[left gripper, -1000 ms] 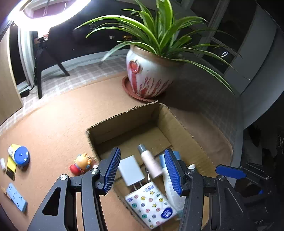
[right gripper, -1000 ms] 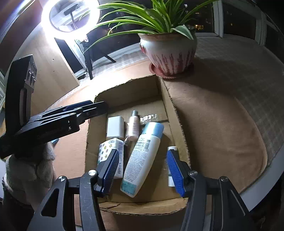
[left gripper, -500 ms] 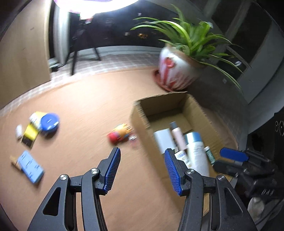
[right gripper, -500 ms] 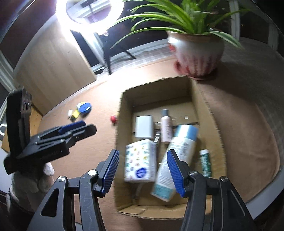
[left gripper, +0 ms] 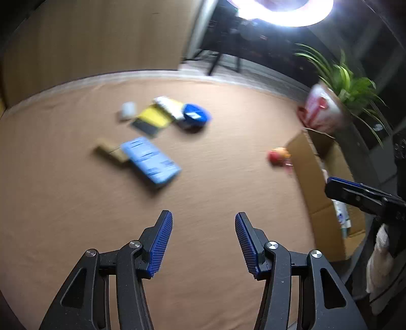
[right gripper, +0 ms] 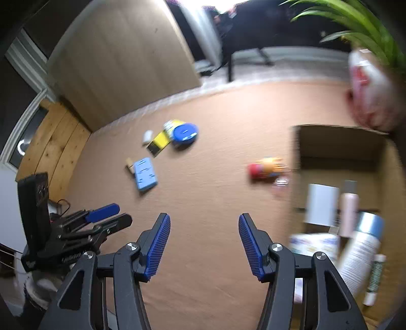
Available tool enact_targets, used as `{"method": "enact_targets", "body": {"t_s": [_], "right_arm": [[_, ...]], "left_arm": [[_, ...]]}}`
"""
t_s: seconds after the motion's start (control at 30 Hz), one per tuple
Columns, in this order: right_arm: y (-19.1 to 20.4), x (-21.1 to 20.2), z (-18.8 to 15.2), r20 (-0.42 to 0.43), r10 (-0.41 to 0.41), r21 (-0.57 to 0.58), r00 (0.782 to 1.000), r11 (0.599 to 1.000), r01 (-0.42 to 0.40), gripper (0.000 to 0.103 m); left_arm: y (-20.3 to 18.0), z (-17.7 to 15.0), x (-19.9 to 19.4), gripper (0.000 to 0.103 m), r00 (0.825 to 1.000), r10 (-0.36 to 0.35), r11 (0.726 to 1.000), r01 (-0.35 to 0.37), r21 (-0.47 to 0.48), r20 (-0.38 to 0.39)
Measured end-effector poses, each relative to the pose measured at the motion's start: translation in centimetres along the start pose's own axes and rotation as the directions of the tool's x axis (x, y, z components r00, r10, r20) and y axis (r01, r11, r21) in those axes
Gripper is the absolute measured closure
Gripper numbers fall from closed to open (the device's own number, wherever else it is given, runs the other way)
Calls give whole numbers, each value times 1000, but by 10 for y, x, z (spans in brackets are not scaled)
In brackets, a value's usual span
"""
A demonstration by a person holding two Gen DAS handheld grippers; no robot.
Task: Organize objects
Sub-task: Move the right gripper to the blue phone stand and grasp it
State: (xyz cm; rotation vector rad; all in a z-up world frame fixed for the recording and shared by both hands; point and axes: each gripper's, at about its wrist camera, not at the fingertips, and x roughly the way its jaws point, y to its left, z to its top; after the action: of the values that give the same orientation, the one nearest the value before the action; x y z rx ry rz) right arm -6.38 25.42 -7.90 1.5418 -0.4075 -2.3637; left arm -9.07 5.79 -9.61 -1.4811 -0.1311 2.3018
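A cardboard box (right gripper: 340, 142) stands at the right, holding a white block (right gripper: 320, 204), a pink bottle (right gripper: 349, 208), a large white bottle with blue cap (right gripper: 360, 251), a patterned pack (right gripper: 313, 243) and a small tube (right gripper: 375, 276). On the brown mat lie a light blue flat box (left gripper: 151, 158), a tan piece (left gripper: 109, 151), a yellow-black card (left gripper: 151, 121), a blue round case (left gripper: 194, 117), a small white item (left gripper: 127, 110) and a red-yellow toy (left gripper: 278, 154). My left gripper (left gripper: 203, 242) is open and empty over the mat. My right gripper (right gripper: 204, 245) is open and empty, left of the box.
A potted plant (left gripper: 327, 109) stands behind the box. A ring light (left gripper: 281, 10) on a stand shines at the back. A wooden panel (right gripper: 119, 66) rises behind the mat. The mat's edge (left gripper: 76, 82) curves along the back.
Both grippers have swung left, away from the box and towards the loose objects on the mat. Both stay open and empty. The views are blurred by motion.
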Motion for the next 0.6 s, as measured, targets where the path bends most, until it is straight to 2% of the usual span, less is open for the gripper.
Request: {"method": "enact_targets", "body": {"t_s": [0.1,0.27,0.6], "right_arm": [[18,30,12,-51,23,-14,998,1000,-24,51],[47,61,27,-77,26,-64,997,997,-31,51],[77,121,51,-148,20,-97,989,995,-35,51]], "left_arm": [[25,-10,-3,48,1000,19,999,-19,-38,-13],[61,-22,-12,48,999,42,995,-43,-87,-20],[97,-18,-21,48,998,55,989,-55,-140,-9]]}}
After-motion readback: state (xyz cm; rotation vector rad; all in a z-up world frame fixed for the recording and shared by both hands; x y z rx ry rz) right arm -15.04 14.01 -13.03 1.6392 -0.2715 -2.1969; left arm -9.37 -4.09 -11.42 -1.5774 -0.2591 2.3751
